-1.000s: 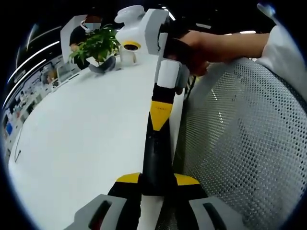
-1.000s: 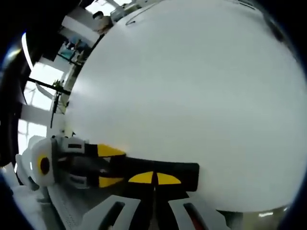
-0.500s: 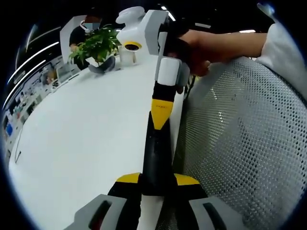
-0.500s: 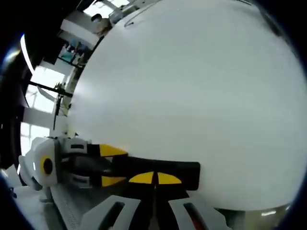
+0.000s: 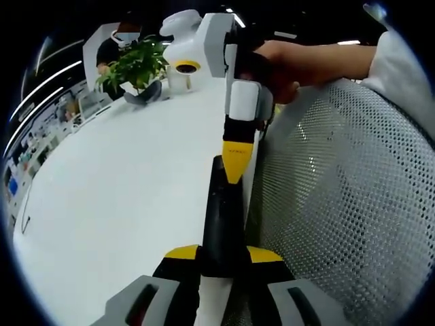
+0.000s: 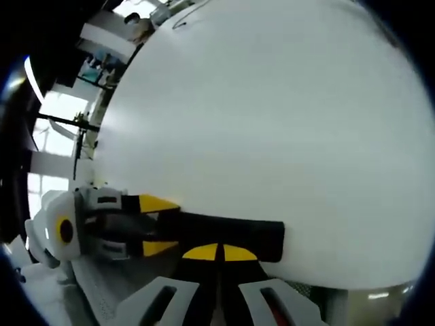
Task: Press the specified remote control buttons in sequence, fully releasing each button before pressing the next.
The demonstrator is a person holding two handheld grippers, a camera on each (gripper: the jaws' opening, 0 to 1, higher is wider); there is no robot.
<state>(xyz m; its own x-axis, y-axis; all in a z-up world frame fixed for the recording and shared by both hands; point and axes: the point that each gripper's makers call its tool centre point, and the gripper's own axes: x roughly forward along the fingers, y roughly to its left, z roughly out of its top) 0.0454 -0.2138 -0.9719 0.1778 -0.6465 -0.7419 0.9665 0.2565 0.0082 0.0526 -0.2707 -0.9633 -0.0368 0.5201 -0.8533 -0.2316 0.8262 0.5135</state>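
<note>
the remote (image 5: 221, 224), a long black bar, lies along the near edge of the white tabletop (image 5: 115, 190), right beside a mesh chair back (image 5: 340, 204). in the left gripper view the left tool (image 5: 223, 252) has its yellow-tipped jaws closed on the near end of the remote, holding it steady. the right tool (image 5: 236, 159) reaches in from above with a hand (image 5: 285, 64) behind it; its yellow tips are brought together into one point that rests on, or just over, the far part of the remote's top face. contact cannot be told for sure from this angle

in the right gripper view the remote (image 6: 238, 234) runs sideways just ahead of the right tool (image 6: 219, 252), whose tips meet with no gap, and the left tool (image 6: 153, 224) grips the remote's other end from the left. the buttons themselves are too dark and small to make out, so which one is aimed at cannot be told

as a judgement, the task is somewhere within the pressing sequence: the remote is braced and the pointed tool is placed for a press or a release. nothing here shows how many presses are done, nor any screen or light that would confirm the final state, so the rest of the sequence has to be counted as open

a plant (image 5: 136, 64) and a white cup (image 5: 182, 73) stand at the far end of the tabletop, well apart from the work
</note>
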